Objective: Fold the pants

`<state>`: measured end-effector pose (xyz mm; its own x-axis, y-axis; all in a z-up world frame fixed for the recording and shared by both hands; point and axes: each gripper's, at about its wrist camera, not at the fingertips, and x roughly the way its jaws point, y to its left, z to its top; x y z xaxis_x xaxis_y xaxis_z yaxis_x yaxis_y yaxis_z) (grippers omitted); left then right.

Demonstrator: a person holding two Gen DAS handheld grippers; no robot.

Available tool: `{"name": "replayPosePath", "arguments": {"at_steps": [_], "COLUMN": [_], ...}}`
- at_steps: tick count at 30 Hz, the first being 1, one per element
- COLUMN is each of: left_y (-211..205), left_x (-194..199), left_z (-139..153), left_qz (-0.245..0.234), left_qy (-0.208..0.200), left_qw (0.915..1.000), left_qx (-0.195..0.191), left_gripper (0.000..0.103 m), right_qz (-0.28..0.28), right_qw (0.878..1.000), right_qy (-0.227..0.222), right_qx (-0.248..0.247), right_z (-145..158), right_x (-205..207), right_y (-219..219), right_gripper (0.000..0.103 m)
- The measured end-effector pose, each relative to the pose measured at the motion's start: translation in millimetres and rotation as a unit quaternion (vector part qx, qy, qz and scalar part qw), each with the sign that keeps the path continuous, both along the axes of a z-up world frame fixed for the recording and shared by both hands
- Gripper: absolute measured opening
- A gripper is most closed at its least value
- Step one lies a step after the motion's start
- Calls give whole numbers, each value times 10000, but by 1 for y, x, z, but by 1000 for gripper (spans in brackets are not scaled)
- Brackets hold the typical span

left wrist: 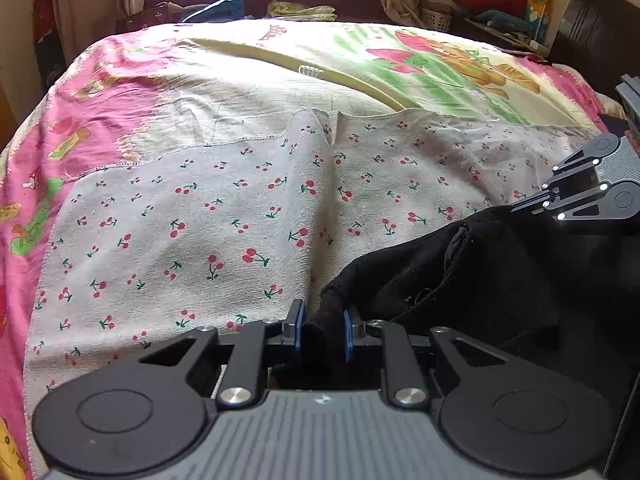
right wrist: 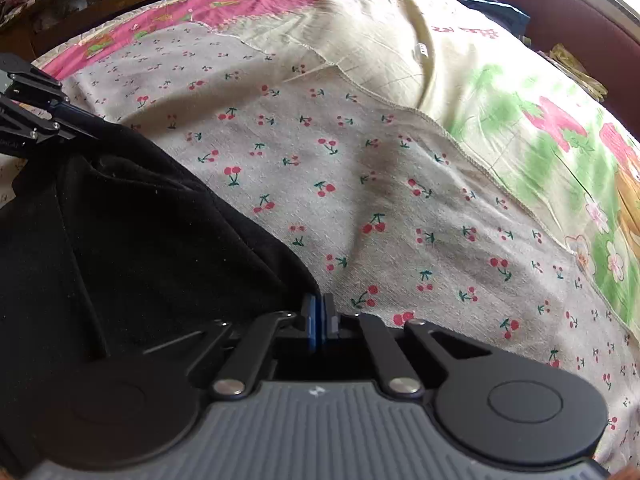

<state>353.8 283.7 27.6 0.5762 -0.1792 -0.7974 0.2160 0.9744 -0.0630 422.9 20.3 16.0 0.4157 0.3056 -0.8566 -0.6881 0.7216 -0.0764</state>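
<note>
On the bed [left wrist: 100, 128], over a cherry-print cloth [left wrist: 192, 216], black pants [left wrist: 480, 280] hang bunched between two grippers.

Left gripper [left wrist: 324, 330]: blue pads part-closed, a thick roll of black fabric wedged between them. Clamped on the pants' edge, pads kept apart only by the bulk of the cloth.

Right gripper [right wrist: 319, 320]: pads pressed nearly together, black fabric running right up to their left side. Likely pinching a thin edge of the pants, though the fabric inside the pads is hard to make out.

Why held so: each gripper takes one end of the same edge, so the span between them can be pulled taut and laid flat on the cloth. Judged as an early spreading or lifting step; no crease visible yet.

Orientation: the gripped edge runs roughly left to right between the grippers, across the near part of the bed. Rest of the garment drapes down and toward the person, out of view, so the long axis probably points back from the bed's near side. Waist or hem end: cannot tell.

Beyond the cloth, a cartoon-print sheet [right wrist: 540, 128] covers the far bed.
</note>
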Motion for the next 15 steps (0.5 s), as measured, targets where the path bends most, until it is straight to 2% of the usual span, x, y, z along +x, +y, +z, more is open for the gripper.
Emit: {"name": "replayPosePath", "arguments": {"at_steps": [5, 9, 12, 15], "left_y": [-2, -1, -6, -11], "left_x": [-15, -43, -93, -155], "left_z": [23, 56, 85, 100], "left_qz": [53, 52, -169, -346], "left_qy": [-383, -845, -1296, -1500], "left_qw": [9992, 9964, 9914, 9876], "left_qx": [78, -48, -106, -318], "left_gripper": [27, 27, 27, 27], "right_qz": [-206, -270, -249, -299], "right_qw": [9976, 9907, 9850, 9814], "right_qy": [-514, -1078, -1399, -1574], "right_qx": [413, 783, 980, 1058], "right_z": [35, 80, 111, 127], "right_x": [-20, -59, -113, -191], "right_y": [-10, -26, -41, -51], "right_gripper": [2, 2, 2, 2]}}
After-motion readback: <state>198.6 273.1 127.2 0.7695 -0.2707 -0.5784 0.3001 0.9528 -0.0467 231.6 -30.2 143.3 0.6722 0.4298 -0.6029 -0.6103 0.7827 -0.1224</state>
